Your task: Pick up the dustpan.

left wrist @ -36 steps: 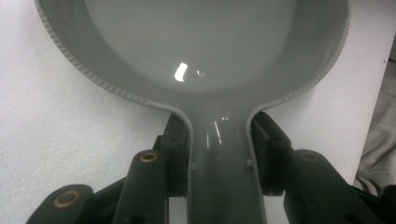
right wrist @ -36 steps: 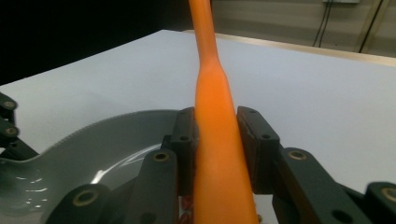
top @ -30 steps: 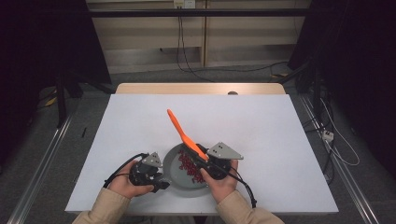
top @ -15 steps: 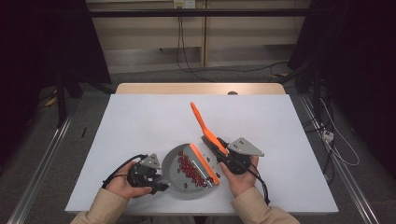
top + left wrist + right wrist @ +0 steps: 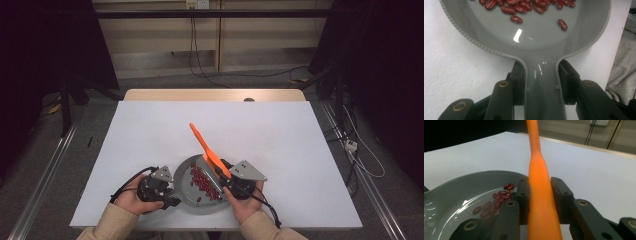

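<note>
Two grips, both solid. Left gripper is clamped on the stub handle of the grey pan; the left gripper view shows both pads flat on the handle sides. Right gripper is clamped on the orange spatula, handle pointing up and away, blade end down at the pan's right rim.

Pan sits flat on the white table, near the front edge between the two hands. Red beans lie in a loose band across the middle and right of the pan floor; one stray bean is nearer the handle side.

My read of the step: pushing or gathering the beans with the spatula.

How to do it well:
- Keep the left grip firm and the pan pressed level; it's the anchor, and any tilt sends beans toward the low rim.
- Lower the blade until it's flush on the pan floor, so beans can't slip under.
- Sweep slowly from the right rim inward. Beans roll, and a fast stroke will likely flick them over the shallow wall.
- Short strokes, shallow blade angle.
- Pick up the stray last.
</note>
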Tool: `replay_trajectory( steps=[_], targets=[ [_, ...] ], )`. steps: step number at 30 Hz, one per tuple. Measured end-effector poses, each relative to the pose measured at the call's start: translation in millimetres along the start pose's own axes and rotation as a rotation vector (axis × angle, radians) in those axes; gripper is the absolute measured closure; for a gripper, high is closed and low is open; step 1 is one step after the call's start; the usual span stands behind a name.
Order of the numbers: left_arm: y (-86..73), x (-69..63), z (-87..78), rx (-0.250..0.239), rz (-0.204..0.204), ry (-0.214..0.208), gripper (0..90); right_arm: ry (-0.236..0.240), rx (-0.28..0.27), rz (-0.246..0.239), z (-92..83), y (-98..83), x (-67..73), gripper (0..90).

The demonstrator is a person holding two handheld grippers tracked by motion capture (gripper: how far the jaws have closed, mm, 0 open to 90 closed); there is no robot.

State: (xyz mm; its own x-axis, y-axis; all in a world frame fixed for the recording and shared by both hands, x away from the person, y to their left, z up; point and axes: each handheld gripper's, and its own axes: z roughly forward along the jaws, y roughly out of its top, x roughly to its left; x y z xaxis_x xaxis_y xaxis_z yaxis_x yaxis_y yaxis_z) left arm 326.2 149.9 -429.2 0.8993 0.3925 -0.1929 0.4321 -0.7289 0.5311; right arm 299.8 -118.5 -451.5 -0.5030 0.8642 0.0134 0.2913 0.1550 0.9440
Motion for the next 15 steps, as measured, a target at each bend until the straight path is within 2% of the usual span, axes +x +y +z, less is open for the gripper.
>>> replay_trajectory(
  steps=[3, 4, 7, 9, 10, 14, 15],
  targets=[
    [-0.2, 0.3, -0.5, -0.007, -0.007, -0.002, 62.7, 0.022, -0.032, 0.038, 2.7, 3.9, -0.9, 70.8],
    [-0.4, 0.4, 0.0, -0.004, -0.006, -0.001, 62.7, 0.040, -0.037, 0.066, 3.2, 5.2, -1.3, 70.8],
    [-1.2, 1.3, 0.1, -0.005, -0.001, -0.003, 62.6, 0.066, -0.053, 0.087, 3.3, 8.0, -2.2, 70.9],
    [-1.9, 1.5, -0.2, -0.015, -0.009, -0.004, 62.7, 0.062, -0.075, 0.101, 1.1, 11.3, -7.6, 70.9],
    [-1.9, 2.0, -0.8, -0.012, -0.004, -0.003, 62.7, 0.055, -0.085, 0.108, -0.3, 13.4, -12.0, 70.9],
    [-1.0, 2.5, -3.5, -0.010, -0.003, -0.007, 62.7, -0.024, -0.088, 0.069, -4.7, 18.1, -31.9, 70.9],
    [-0.8, 2.2, -3.7, -0.017, -0.013, -0.008, 62.7, -0.033, -0.081, 0.075, -4.3, 16.5, -36.7, 70.9]
  ],
)
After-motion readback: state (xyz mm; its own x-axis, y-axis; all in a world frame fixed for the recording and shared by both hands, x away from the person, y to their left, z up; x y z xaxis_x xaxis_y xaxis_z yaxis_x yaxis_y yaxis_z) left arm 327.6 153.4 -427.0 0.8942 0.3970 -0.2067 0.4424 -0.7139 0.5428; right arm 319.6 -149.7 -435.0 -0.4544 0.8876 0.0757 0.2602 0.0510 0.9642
